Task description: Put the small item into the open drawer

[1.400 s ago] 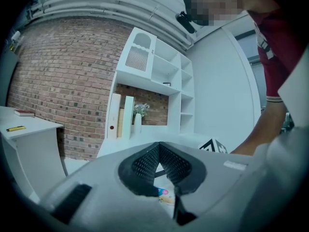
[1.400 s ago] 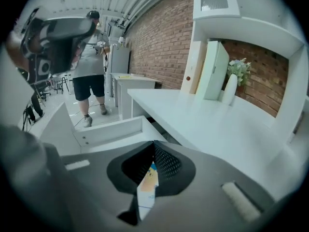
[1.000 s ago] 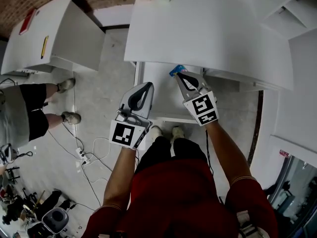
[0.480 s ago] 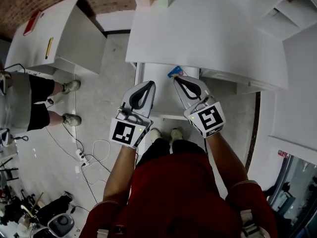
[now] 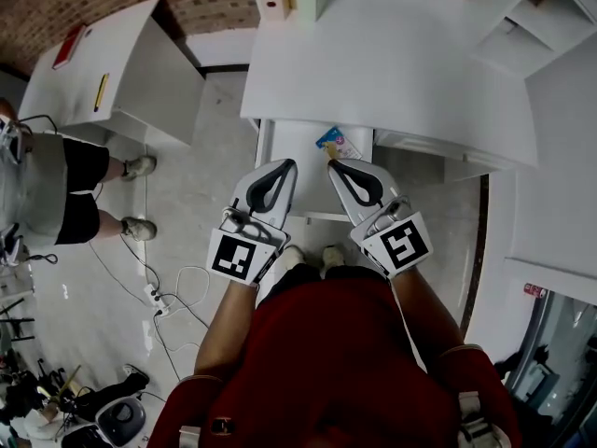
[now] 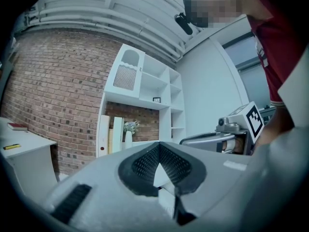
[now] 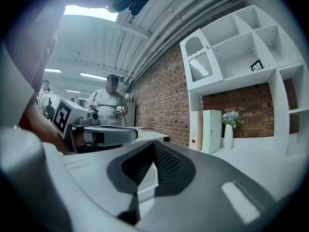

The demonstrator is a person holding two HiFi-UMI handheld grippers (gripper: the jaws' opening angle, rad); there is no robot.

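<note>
Both left gripper (image 5: pixel 284 164) and right gripper (image 5: pixel 333 164) jaws together, empty; small item (image 5: pixel 337 143) in open drawer (image 5: pixel 292 157).

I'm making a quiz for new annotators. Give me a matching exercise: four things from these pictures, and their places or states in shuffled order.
1 small item
2 red book
3 right gripper
4 white vase

A shut, holding nothing
B in the open drawer
C on the desk
D on the side table

Pairs: 1-B, 2-D, 3-A, 4-C.
</note>
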